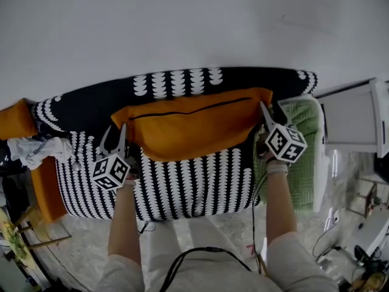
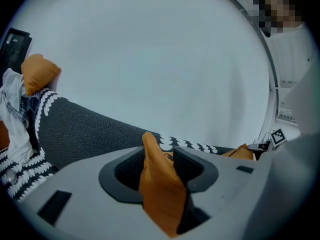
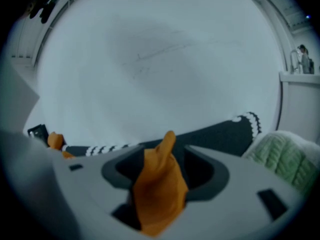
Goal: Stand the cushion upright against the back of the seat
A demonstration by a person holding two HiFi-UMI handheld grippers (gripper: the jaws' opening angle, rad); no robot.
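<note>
Your left claw (image 1: 115, 139) sits at the left end of the orange cushion (image 1: 194, 126) with its jaws spread, and a fold of the cushion's corner hangs loose between them. Your right claw (image 1: 271, 115), at the cushion's upper right corner, is spread just as wide around that corner. The cushion stands mid-frame on the black-and-white patterned sofa seat (image 1: 182, 190), zip near its top, propped against the dark backrest (image 1: 182, 81).

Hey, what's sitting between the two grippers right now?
The orange cushion fills that stretch, seen in the head view. The left gripper and right gripper each have one of its corners between their open jaws.
</note>
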